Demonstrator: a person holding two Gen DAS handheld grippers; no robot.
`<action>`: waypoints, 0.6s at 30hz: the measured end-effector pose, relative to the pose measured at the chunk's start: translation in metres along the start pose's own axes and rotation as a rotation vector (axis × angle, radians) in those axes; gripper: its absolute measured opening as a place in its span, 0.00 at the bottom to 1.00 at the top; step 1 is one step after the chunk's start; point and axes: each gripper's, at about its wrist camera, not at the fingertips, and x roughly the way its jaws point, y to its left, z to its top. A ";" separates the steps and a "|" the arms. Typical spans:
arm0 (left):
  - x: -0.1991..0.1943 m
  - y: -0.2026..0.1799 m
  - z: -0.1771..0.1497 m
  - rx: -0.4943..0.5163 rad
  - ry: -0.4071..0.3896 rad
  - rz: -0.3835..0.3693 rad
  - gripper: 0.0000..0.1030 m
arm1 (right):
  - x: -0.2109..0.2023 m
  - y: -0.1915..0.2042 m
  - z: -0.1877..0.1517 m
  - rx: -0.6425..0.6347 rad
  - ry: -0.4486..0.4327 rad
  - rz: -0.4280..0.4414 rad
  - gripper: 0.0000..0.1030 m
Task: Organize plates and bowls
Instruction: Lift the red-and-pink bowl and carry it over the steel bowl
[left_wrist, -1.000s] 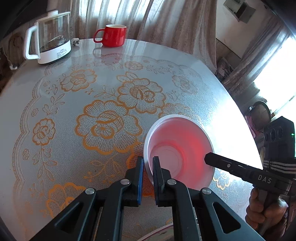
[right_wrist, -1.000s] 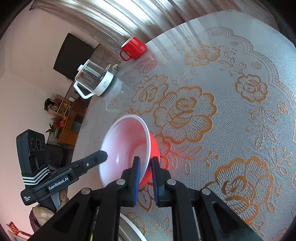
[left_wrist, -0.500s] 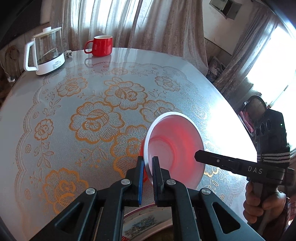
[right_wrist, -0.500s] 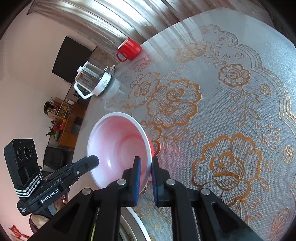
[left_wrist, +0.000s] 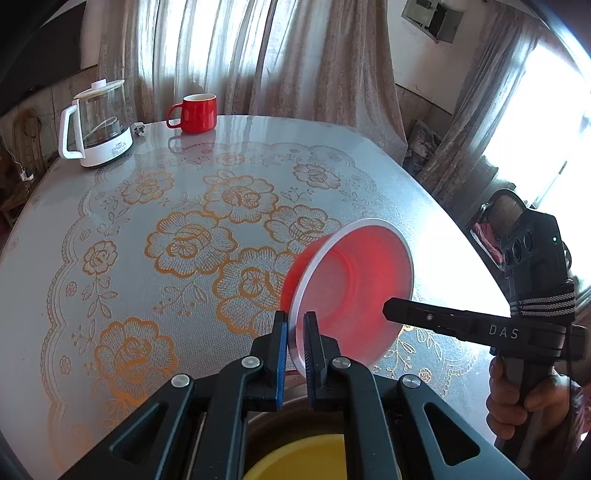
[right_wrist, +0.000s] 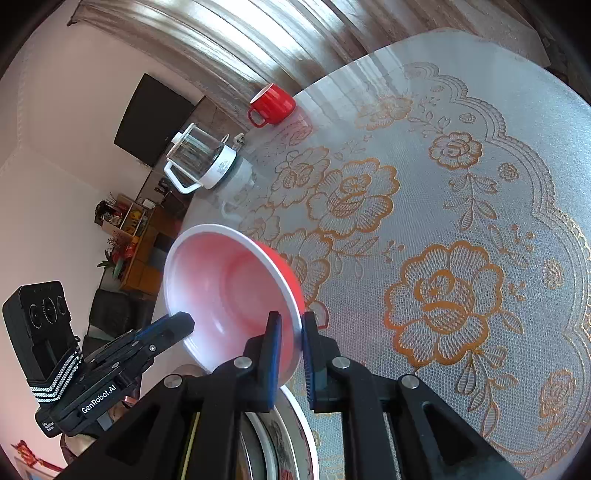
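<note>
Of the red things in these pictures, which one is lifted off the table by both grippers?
The red plastic bowl with white inside, pinched at its rim by the left gripper and the right gripper. The red ceramic mug stands on the table.

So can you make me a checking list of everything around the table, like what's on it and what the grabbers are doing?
Surface: round table under a lace cloth with orange flowers.
Job's things: red bowl, white inside, held tilted above the table; a yellow bowl and a patterned plate sit below the grippers.
Clutter: red mug and glass kettle at the far edge.
Grippers: left gripper and right gripper each clamp the red bowl's rim, on opposite sides.
Cables: a plug lies beside the kettle.
Surroundings: curtains, bright windows, a dark screen on the wall, a shelf of odds and ends.
</note>
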 end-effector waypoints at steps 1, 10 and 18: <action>-0.002 -0.002 -0.001 0.002 -0.003 -0.001 0.08 | -0.002 0.001 -0.001 -0.002 -0.001 -0.002 0.10; -0.020 -0.017 -0.004 0.034 -0.047 -0.008 0.08 | -0.021 0.009 -0.006 -0.020 -0.039 -0.006 0.10; -0.048 -0.020 -0.007 0.033 -0.097 -0.039 0.08 | -0.042 0.029 -0.010 -0.072 -0.065 -0.014 0.10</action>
